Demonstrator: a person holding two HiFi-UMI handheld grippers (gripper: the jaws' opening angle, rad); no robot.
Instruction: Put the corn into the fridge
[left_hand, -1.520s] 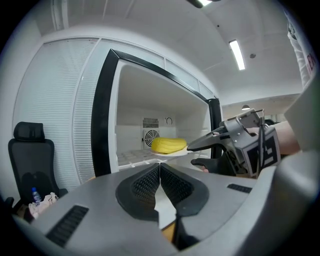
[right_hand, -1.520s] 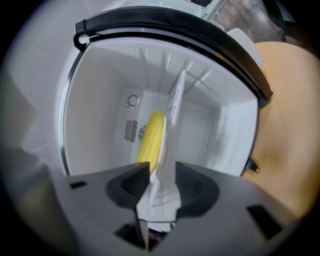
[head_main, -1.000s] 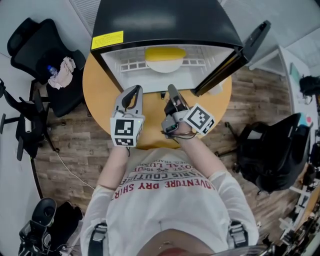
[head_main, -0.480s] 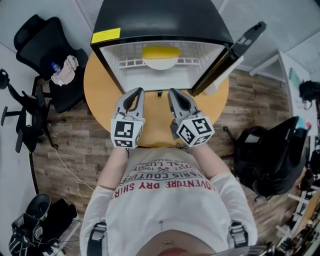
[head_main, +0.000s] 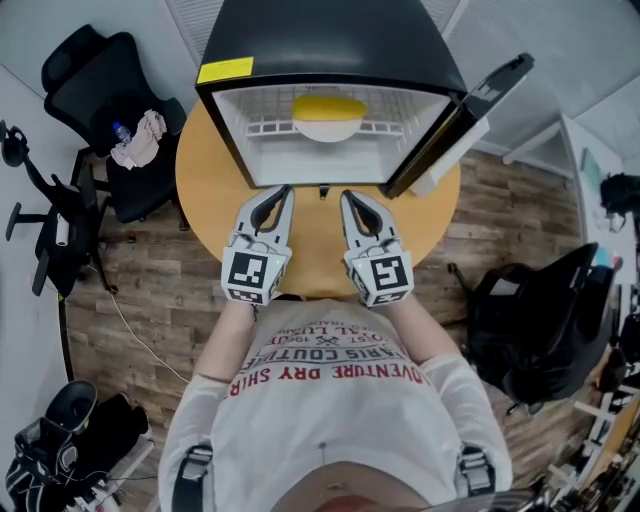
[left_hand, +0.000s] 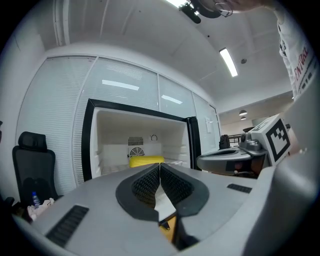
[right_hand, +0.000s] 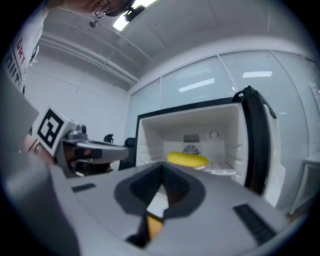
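Left gripper (head_main: 282, 191) and right gripper (head_main: 348, 197), closed, face apparent corn (head_main: 328, 104) in fridge (head_main: 330, 40).

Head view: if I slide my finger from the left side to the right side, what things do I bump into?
black chair with a cloth on it → left tool → right tool → other black chair

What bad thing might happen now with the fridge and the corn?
The fridge door stands wide open, so cold air may escape and the corn inside may warm. The shut right gripper hovers near that door; a hard shove might slam it and jolt the corn.
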